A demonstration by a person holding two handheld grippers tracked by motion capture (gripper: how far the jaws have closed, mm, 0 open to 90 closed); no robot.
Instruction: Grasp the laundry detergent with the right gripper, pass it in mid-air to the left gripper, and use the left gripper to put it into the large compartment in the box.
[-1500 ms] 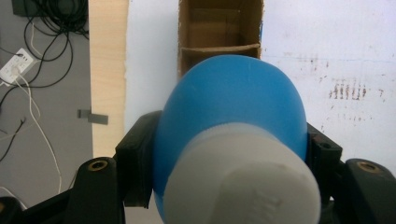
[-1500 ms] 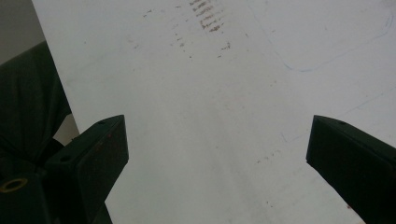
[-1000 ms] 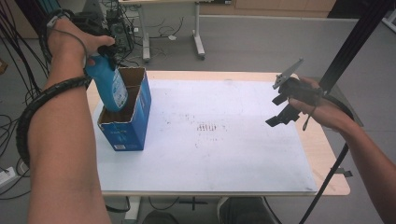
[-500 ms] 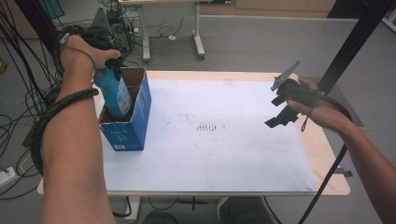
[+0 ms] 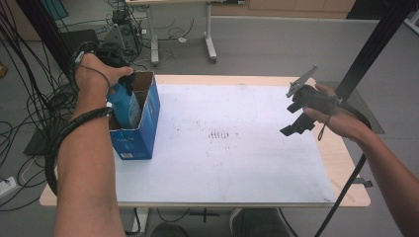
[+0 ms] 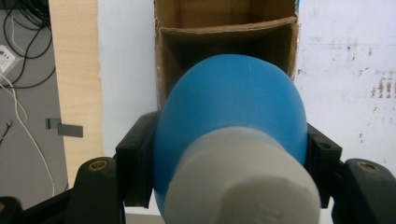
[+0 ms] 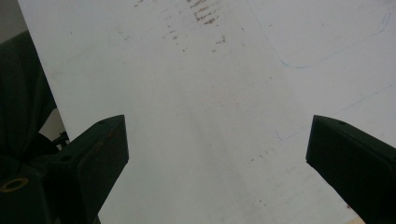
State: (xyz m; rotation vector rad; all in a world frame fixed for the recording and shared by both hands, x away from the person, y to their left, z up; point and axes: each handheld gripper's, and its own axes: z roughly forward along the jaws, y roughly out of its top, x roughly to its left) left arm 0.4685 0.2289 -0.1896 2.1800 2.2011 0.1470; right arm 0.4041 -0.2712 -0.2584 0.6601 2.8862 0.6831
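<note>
Hiding the box floor, the clamped blue bottle looks partly inside.

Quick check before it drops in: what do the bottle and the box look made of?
Bottle: probably plastic, smooth matte blue body, white cap. Box: corrugated cardboard, raw brown inside and at the cut edges, printed blue outside. The left gripper clamps the bottle.

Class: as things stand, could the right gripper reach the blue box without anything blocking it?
Probably yes. The white sheet between the right gripper and the blue box lies bare, and its jaws stand open.
</note>
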